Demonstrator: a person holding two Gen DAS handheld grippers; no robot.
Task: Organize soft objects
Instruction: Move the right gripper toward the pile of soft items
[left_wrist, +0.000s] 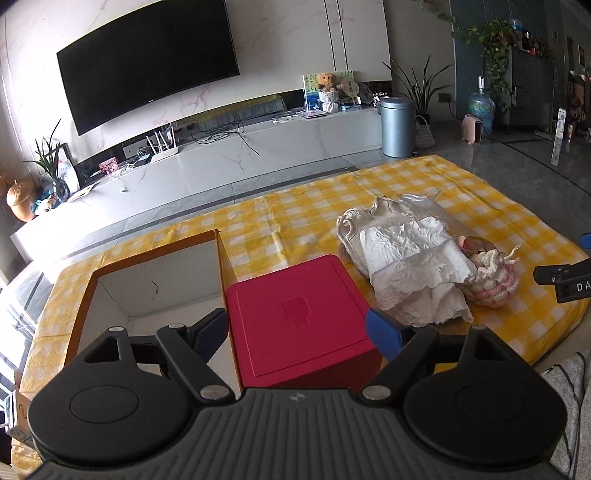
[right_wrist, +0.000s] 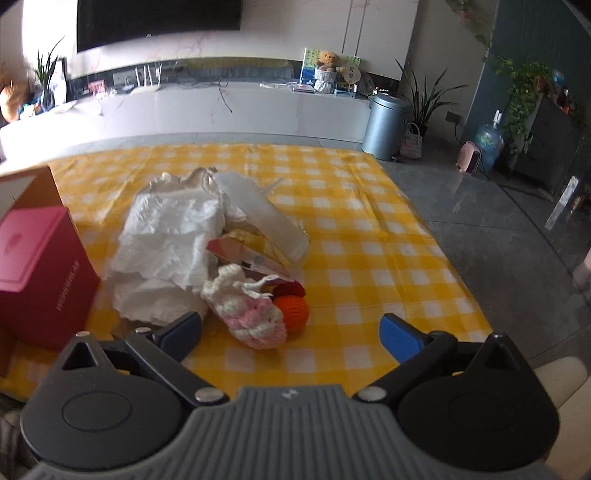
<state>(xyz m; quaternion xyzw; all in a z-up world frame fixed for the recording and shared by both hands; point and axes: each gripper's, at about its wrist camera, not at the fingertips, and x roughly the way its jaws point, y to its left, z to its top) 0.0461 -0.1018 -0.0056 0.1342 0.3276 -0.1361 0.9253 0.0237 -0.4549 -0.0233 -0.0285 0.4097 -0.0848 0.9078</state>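
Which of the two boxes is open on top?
The orange cardboard box with the white inside is open; you can look down into it. The red box beside it has its lid shut. Both sit on the yellow checked cloth.

On the counter, an open box is sitting at the left with a closed box touching its right side. Right of both, a crumpled cloth is lying over a clear bag, with a crocheted pouch and a ball resting at its near edge.
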